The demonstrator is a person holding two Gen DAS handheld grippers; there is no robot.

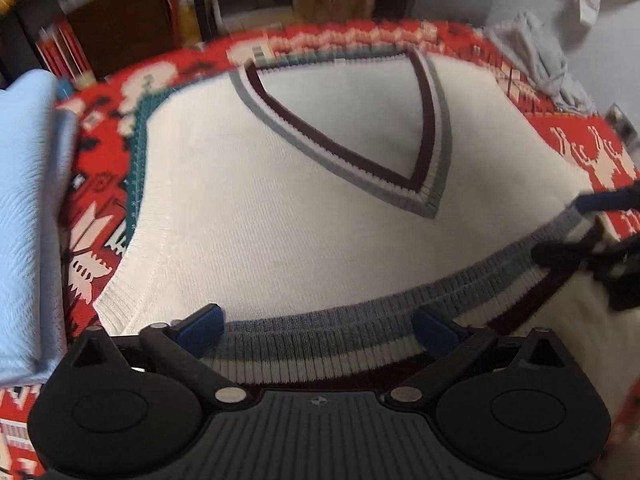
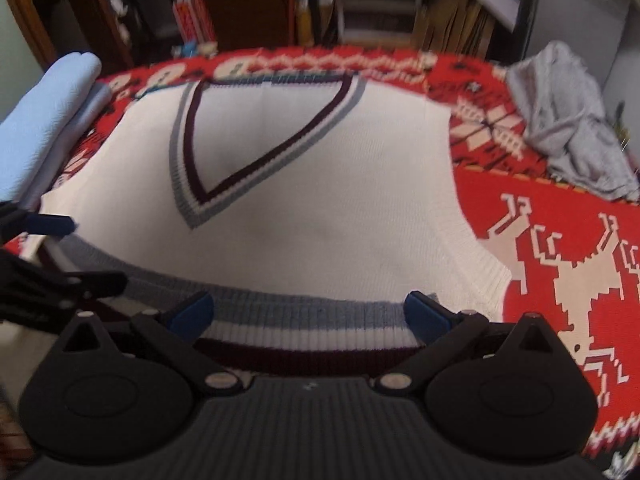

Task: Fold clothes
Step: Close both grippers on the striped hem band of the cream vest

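Lying flat, face up, the white vest (image 1: 248, 200) covers the middle of the red patterned blanket (image 2: 560, 240), not yet folded. Left claw (image 1: 318, 328) and right claw (image 2: 306, 314) both gape wide over its striped hem (image 2: 304, 320), gripping nothing. Folded blue cloth (image 2: 44, 112) sits at the blanket's left edge, grey garment (image 2: 572, 136) at the right.

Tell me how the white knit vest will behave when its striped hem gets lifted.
The white knit vest lies limp and flat on the red patterned blanket, so it will probably drape and sag rather than hold shape. Its ribbed striped hem looks stretchy, likely giving under pull. The knit looks thick, so it probably won't slip easily.
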